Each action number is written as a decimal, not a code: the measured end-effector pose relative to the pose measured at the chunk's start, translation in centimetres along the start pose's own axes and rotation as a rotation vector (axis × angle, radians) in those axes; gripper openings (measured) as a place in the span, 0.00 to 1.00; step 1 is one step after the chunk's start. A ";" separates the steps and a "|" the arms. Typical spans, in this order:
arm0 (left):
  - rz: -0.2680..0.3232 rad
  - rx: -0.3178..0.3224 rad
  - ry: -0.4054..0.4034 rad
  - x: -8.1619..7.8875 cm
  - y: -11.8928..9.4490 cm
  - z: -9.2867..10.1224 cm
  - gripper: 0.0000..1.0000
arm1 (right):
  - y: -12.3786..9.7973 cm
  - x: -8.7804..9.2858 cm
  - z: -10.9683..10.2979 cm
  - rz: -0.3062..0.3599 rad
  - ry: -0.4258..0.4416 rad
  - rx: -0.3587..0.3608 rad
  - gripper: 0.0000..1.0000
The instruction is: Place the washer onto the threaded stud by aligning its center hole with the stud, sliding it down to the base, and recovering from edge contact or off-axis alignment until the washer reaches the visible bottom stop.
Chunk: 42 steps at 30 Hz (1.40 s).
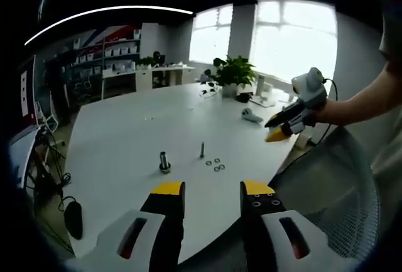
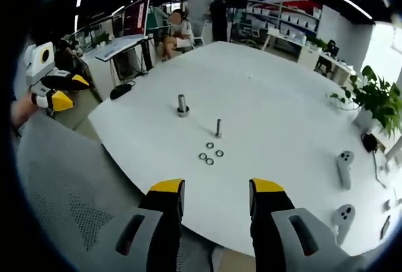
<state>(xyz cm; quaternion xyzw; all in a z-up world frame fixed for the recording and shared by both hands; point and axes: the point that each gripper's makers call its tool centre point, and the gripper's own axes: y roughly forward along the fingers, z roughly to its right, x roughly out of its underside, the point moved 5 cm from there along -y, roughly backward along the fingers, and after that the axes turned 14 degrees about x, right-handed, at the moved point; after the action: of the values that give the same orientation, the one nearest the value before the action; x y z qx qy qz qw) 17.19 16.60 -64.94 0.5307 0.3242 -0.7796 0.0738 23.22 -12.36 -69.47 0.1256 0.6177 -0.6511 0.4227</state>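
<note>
Tools: our left tool [image 1: 212, 200] and right tool [image 2: 215, 198] both gape, empty, above counter [image 2: 282, 115] edge; four washers [image 2: 210, 154] lie beside upright stud [image 2: 218, 127].

From my right gripper [image 2: 210, 200], jaws apart, I've got bare desk [image 2: 270, 90] all the way in to the washers [image 2: 210, 154] and the threaded stud [image 2: 218, 127] standing just behind them. The taller bolt [image 2: 182, 105] stands off to one side, apart from the stud. The controllers [image 2: 344, 166] and the potted plant [image 2: 377, 99] sit well away by the desk's edge.
</note>
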 end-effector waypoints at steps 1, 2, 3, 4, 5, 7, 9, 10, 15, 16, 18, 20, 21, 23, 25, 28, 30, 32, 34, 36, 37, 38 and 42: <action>0.000 -0.003 0.001 0.0 0.0 0.0 0.33 | 0.5 -0.1 0.0 -0.004 0.022 -0.008 0.43; 0.000 -0.005 0.003 0.0 0.0 0.0 0.33 | 0.9 -0.3 -0.1 -0.008 0.038 -0.013 0.43; 0.001 -0.007 0.005 0.0 0.0 -0.1 0.33 | 1.5 -0.4 -0.1 -0.009 0.054 -0.015 0.43; 0.002 -0.008 0.005 -0.1 0.0 -0.1 0.33 | 1.9 -0.5 -0.2 -0.007 0.063 -0.020 0.43; 0.002 -0.007 0.003 0.0 0.0 -0.1 0.33 | 2.7 -0.5 -0.3 -0.008 0.080 -0.036 0.43; -0.003 -0.005 -0.005 0.1 0.0 -0.1 0.33 | 3.7 0.1 -0.2 -0.071 0.098 -0.044 0.43; -0.004 -0.004 -0.003 0.0 0.1 -0.2 0.33 | 4.8 -0.2 -0.1 -0.075 0.150 -0.044 0.43; -0.003 -0.004 -0.001 0.0 0.1 -0.1 0.33 | 5.1 -0.4 0.0 -0.074 0.147 -0.042 0.43; -0.006 -0.007 0.002 0.1 0.0 -0.1 0.33 | 6.1 -0.6 -0.2 -0.088 0.053 -0.036 0.43; -0.004 -0.007 0.000 0.1 0.0 -0.1 0.33 | 6.3 -0.5 -0.2 -0.095 0.029 -0.035 0.43; -0.007 -0.009 -0.001 0.1 0.0 -0.2 0.33 | 6.7 -0.5 -0.3 -0.097 0.008 -0.039 0.42; -0.004 -0.009 0.000 0.1 0.0 -0.2 0.33 | 7.1 -0.4 -0.4 -0.098 -0.038 -0.038 0.42; -0.004 -0.007 -0.003 0.2 -0.1 -0.2 0.33 | 7.3 -0.2 -0.4 -0.103 -0.085 -0.034 0.42; -0.004 -0.004 -0.008 0.2 0.0 -0.1 0.33 | 7.8 0.3 -0.8 -0.132 -0.149 -0.047 0.42; -0.005 -0.008 -0.001 0.2 -0.1 -0.1 0.33 | 8.3 0.6 -1.3 -0.143 -0.176 -0.063 0.42; -0.012 -0.005 -0.001 0.2 0.0 -0.1 0.33 | 8.7 0.5 -1.9 -0.144 -0.233 -0.074 0.42; -0.014 -0.004 0.001 0.3 0.1 0.0 0.33 | 9.0 0.1 -2.4 -0.137 -0.248 -0.083 0.42; -0.017 -0.003 0.002 0.3 0.1 0.0 0.33 | 9.2 -0.3 -2.7 -0.131 -0.252 -0.088 0.42; -0.017 -0.002 -0.001 0.3 0.0 0.0 0.32 | 9.7 -0.4 -3.0 -0.130 -0.256 -0.092 0.42; -0.016 -0.001 -0.002 0.4 0.0 0.0 0.32 | 10.1 -0.4 -3.3 -0.144 -0.254 -0.100 0.42; -0.017 0.001 -0.004 0.4 0.0 0.0 0.32 | 10.3 -0.3 -3.4 -0.150 -0.259 -0.102 0.42; -0.020 0.009 -0.009 0.4 0.1 0.1 0.32 | 10.5 -0.3 -3.5 -0.155 -0.274 -0.103 0.42; -0.036 0.015 -0.010 0.7 0.2 0.2 0.32 | 11.0 -0.5 -3.7 -0.158 -0.288 -0.107 0.42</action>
<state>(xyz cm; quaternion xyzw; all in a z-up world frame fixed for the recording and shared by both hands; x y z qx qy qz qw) 16.87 16.48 -65.59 0.5215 0.3274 -0.7858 0.0576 29.99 -7.51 -77.56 -0.0407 0.5925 -0.6598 0.4603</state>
